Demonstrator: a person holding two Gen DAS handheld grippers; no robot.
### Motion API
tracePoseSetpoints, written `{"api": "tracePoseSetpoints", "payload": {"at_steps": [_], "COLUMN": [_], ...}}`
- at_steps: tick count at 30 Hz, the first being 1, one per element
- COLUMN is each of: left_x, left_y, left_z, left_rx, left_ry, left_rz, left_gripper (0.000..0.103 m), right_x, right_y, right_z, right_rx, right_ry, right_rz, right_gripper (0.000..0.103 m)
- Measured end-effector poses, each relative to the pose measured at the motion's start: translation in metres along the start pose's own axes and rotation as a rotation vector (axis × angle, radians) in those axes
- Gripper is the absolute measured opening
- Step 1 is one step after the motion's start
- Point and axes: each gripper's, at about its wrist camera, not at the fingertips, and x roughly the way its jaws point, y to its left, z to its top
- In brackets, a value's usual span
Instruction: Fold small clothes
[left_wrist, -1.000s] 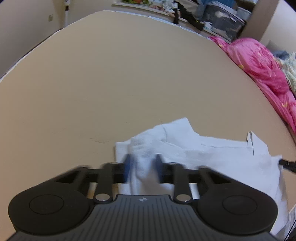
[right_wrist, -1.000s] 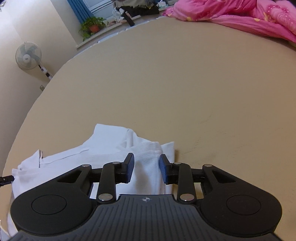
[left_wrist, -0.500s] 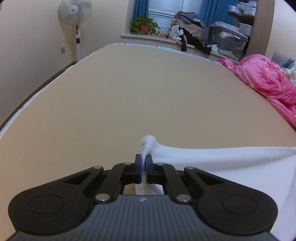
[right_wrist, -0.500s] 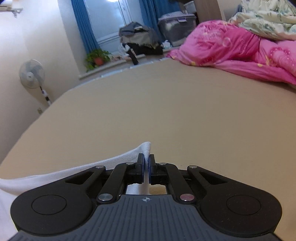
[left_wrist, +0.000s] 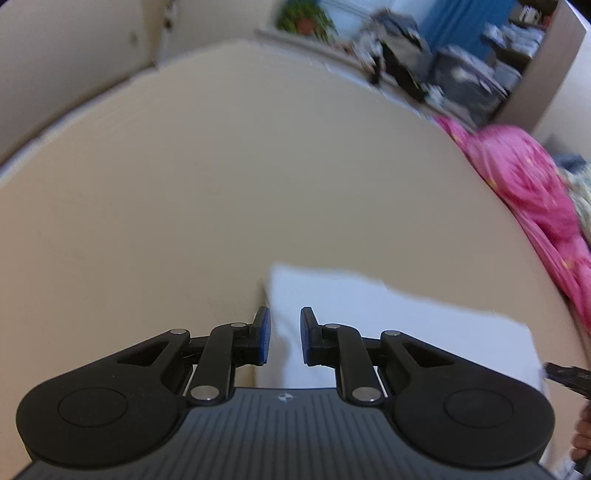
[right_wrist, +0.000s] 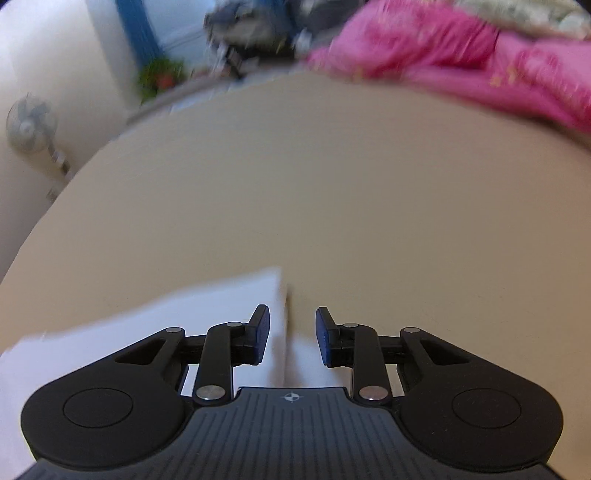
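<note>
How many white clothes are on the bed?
1: the white garment lies flat on the tan bed, under both open grippers. More could be hidden beneath it.

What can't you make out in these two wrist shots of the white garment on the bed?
- White garment: its near part is hidden behind the left gripper body in the left wrist view; motion blur erases folds and seams.
- Same garment in the right wrist view: cut off at the left edge and covered by the right gripper, so its full shape is unclear.
- Windowsill clutter: too blurred to identify.
- Pink quilt: pattern smeared.
</note>
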Motion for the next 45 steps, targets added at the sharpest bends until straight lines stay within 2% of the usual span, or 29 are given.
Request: {"api": "tracePoseSetpoints", "payload": {"at_steps": [5,7,10,14,15,16,17,18,19,21,24,26,29,31,32,34,36,38,40,41,42,43,44,45], "left_x": [-0.022,-0.038,-0.057,-0.063,-0.059,-0.055,-0.054,-0.055,-0.059,-0.078,-0.107,-0.106,-0.088,-0.091,-0.096,-0.107,-0.105,-0.09,-0.071,-0.059,-0.05,-0.048,-0.049,-0.053], "left_y": [0.003,0.01,0.015,0.014,0.011,0.009,0.009,0.01,0.01,0.012,0.015,0.023,0.023,0.022,0.022,0.022,0.015,0.003,-0.008,-0.01,-0.008,-0.007,-0.009,-0.011], "left_z": [-0.026,-0.04,-0.068,-0.102,-0.109,-0.114,-0.118,-0.119,-0.118,-0.115,-0.113,-0.12,-0.126,-0.123,-0.121,-0.117,-0.113,-0.115,-0.121,-0.126,-0.131,-0.132,-0.131,-0.13], "left_rx": [0.021,-0.004,-0.021,0.038,0.071,0.109,0.137,0.145,0.139,0.12,0.09,0.066,0.087,0.1,0.084,0.056,0.058,0.094,0.145,0.173,0.182,0.175,0.176,0.181], "left_ry": [0.122,0.166,0.207,0.23,0.252,0.266,0.262,0.254,0.243,0.181,0.113,0.141,0.215,0.183,0.148,0.078,0.067,0.111,0.179,0.231,0.27,0.273,0.265,0.249], "left_rz": [-0.029,-0.038,-0.03,0.011,0.02,0.041,0.068,0.069,0.054,0.02,-0.035,-0.005,0.081,0.094,0.077,0.011,-0.041,-0.041,0.025,0.078,0.116,0.122,0.119,0.11], "left_gripper": [0.017,0.017,0.017,0.017,0.017,0.016,0.01,0.004,0.003,0.002,0.002,0.003,0.003,0.003,0.004,0.005,0.005,0.005,0.005,0.005,0.005,0.005,0.006,0.007], "right_x": [-0.027,-0.043,-0.065,-0.076,-0.078,-0.076,-0.078,-0.08,-0.084,-0.099,-0.123,-0.125,-0.11,-0.11,-0.116,-0.129,-0.131,-0.125,-0.107,-0.095,-0.081,-0.073,-0.072,-0.076], "right_y": [-0.006,-0.01,-0.014,-0.021,-0.02,-0.023,-0.026,-0.029,-0.034,-0.044,-0.05,-0.052,-0.048,-0.048,-0.049,-0.05,-0.041,-0.032,-0.024,-0.022,-0.022,-0.024,-0.027,-0.028], "right_z": [-0.039,-0.053,-0.072,-0.092,-0.099,-0.099,-0.1,-0.093,-0.091,-0.088,-0.088,-0.095,-0.099,-0.096,-0.094,-0.087,-0.086,-0.089,-0.092,-0.095,-0.101,-0.105,-0.105,-0.101], "right_rx": [-0.023,-0.029,-0.035,-0.053,-0.06,-0.059,-0.054,-0.038,-0.009,0.072,0.127,0.148,0.105,0.074,0.077,0.084,0.057,0.023,-0.014,-0.041,-0.076,-0.083,-0.06,-0.038], "right_ry": [0.144,0.156,0.163,0.183,0.183,0.176,0.163,0.149,0.136,0.087,0.04,0.057,0.106,0.072,0.03,-0.064,-0.095,-0.061,0.019,0.074,0.149,0.191,0.19,0.171], "right_rz": [0.001,-0.016,0.006,0.035,0.045,0.049,0.045,0.045,0.057,0.101,0.121,0.106,0.005,-0.078,-0.083,-0.019,0.053,0.102,0.1,0.062,-0.015,-0.064,-0.076,-0.061], "right_gripper": [0.029,0.029,0.029,0.029,0.026,0.014,0.004,0.003,0.003,0.003,0.003,0.003,0.004,0.008,0.01,0.016,0.022,0.024,0.026,0.029,0.029,0.029,0.035,0.036]}}
